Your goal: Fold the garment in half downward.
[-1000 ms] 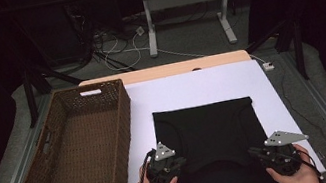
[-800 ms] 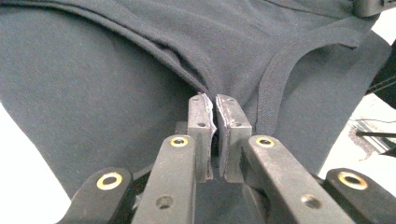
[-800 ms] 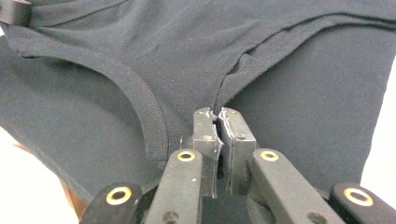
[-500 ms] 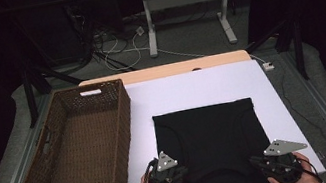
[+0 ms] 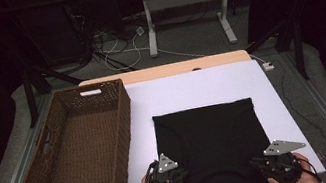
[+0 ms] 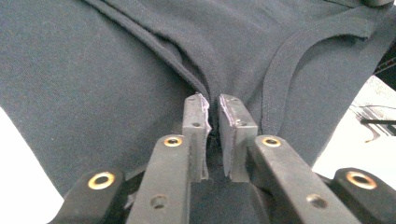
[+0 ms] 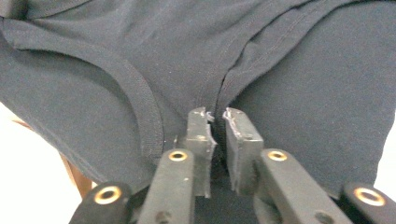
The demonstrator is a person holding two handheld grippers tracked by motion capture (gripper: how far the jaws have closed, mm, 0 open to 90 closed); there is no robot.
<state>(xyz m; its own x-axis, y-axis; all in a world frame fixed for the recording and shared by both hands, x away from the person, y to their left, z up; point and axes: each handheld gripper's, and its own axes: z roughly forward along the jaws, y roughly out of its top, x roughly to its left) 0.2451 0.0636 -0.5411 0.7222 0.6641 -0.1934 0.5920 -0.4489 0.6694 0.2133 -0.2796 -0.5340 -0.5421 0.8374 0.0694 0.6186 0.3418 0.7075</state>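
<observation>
Though taken up along its left edge by a deep, rectangular brown wicker basket, smooth white worktop bare along the far and right edges. Right of centre, lying flat and squarish up to the near edge: black knit garment with ribbed hems. Low at its near corners, gripped in a hand apiece and pointing forward: left tool and right tool. Jaws of both narrow, just easing apart, with a pinched ridge of cloth between the pads.
</observation>
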